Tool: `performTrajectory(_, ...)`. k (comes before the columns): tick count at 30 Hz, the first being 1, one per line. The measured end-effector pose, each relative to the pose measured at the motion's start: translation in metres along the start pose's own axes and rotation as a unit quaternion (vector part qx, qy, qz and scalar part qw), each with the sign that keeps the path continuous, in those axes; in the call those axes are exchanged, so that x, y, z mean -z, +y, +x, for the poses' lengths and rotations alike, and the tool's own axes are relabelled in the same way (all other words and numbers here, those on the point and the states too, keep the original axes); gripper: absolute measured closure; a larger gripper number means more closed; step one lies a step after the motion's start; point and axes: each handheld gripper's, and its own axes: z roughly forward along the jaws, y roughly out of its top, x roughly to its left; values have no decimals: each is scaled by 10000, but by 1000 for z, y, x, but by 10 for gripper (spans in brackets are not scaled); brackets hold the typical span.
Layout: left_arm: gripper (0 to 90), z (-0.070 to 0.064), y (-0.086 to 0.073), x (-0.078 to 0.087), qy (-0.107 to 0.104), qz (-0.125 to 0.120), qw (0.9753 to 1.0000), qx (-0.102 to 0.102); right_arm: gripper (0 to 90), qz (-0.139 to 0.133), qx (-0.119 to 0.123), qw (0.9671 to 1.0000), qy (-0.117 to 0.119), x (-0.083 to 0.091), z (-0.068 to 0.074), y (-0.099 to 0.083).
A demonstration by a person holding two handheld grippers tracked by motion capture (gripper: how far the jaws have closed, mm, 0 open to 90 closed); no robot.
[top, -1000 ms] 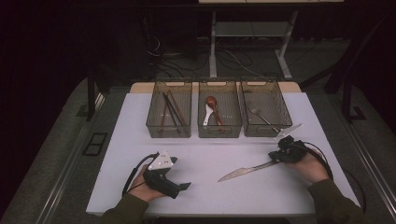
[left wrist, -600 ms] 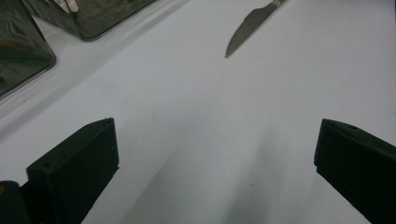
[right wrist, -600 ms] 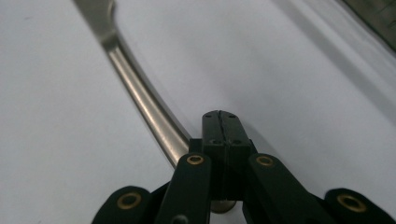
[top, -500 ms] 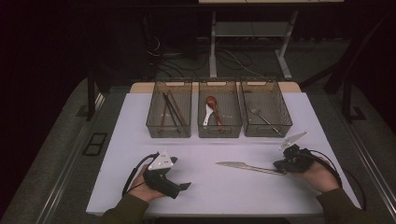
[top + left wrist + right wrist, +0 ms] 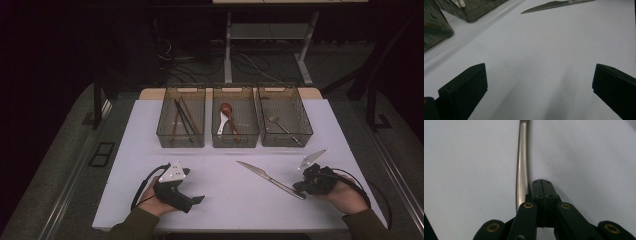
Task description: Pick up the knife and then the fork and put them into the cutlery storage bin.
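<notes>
A: Right gripper view first: the right gripper has its two black jaws pressed flat together with nothing between them. The metal knife lies just beside the jaws, its handle running up and away along their left edge on the white table.

B: Touching it?

A: Close against it; whether they actually touch, I cannot tell.

B: And the other hand?

A: Left gripper view has the left gripper spread wide, jaws far apart over bare tabletop, holding nothing. The knife's blade tip shows at the top, well apart from those jaws.

B: From above?

A: High view: the left gripper rests low at the near left, in the person's hand. The right gripper sits at the near right, at the handle end of the knife, which lies flat, blade pointing away and leftward. Farther back stand three bins in a row: the left bin with chopsticks, the middle bin with spoons, the right bin with a fork.
</notes>
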Motion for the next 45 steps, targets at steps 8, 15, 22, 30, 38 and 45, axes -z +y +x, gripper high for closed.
performTrajectory(8,0,0,0,0,5,4,10000,2,747,-270,-126,9995,67,9,-2,4)
performTrajectory(15,0,1,0,0,8,-5,10000,19,629,-187,-113,9995,209,8,4,21)
performTrajectory(22,0,1,0,-1,-9,10,10000,6,667,140,-14,9998,148,0,10,53)
performTrajectory(30,0,1,0,-1,-17,20,10000,-3,709,843,321,9958,131,-20,18,78)
performTrajectory(38,0,1,0,-1,-32,25,10000,-9,746,1231,407,9916,-20,-30,18,87)
performTrajectory(45,0,0,0,-2,-28,45,10000,-4,766,1459,395,9885,-36,-35,20,92)
